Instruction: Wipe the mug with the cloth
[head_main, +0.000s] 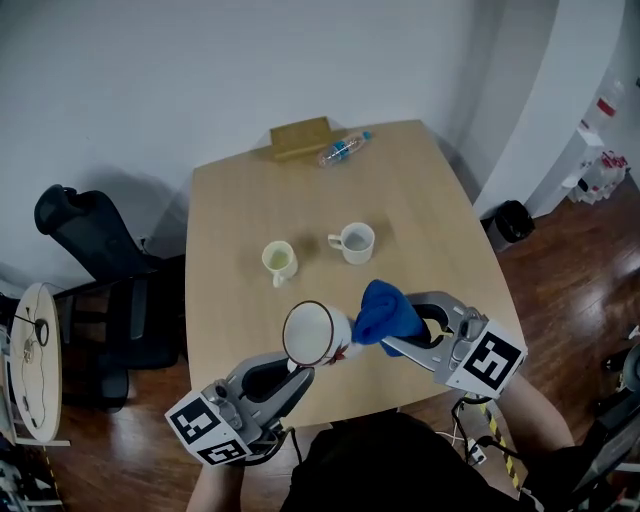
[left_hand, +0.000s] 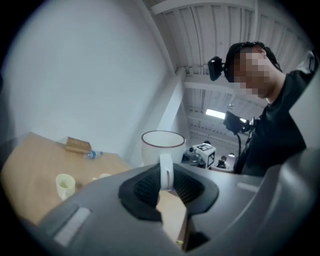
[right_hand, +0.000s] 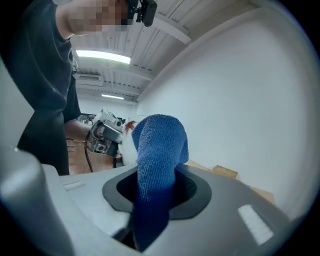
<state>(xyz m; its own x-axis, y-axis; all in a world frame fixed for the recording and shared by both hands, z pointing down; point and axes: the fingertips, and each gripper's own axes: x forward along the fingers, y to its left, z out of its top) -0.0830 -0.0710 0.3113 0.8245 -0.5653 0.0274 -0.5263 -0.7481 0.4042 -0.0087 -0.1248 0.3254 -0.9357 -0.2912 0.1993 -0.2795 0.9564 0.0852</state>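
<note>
A white enamel mug with a dark rim (head_main: 314, 333) hangs over the table's near edge, mouth tipped up toward me. My left gripper (head_main: 292, 368) is shut on its handle (left_hand: 166, 171), and the mug's body (left_hand: 161, 147) rises just past the jaws. My right gripper (head_main: 392, 344) is shut on a blue cloth (head_main: 383, 311), which bunches up out of the jaws (right_hand: 159, 150). The cloth presses against the mug's right side. Behind the cloth in the right gripper view, a bit of white mug (right_hand: 129, 141) and the left gripper (right_hand: 105, 132) show.
On the wooden table (head_main: 440, 200) stand a pale yellow cup (head_main: 280, 260) and a white cup (head_main: 354, 242) at mid-table. A brown box (head_main: 301, 137) and a plastic bottle (head_main: 343, 150) lie at the far edge. A black office chair (head_main: 92, 245) stands left of the table.
</note>
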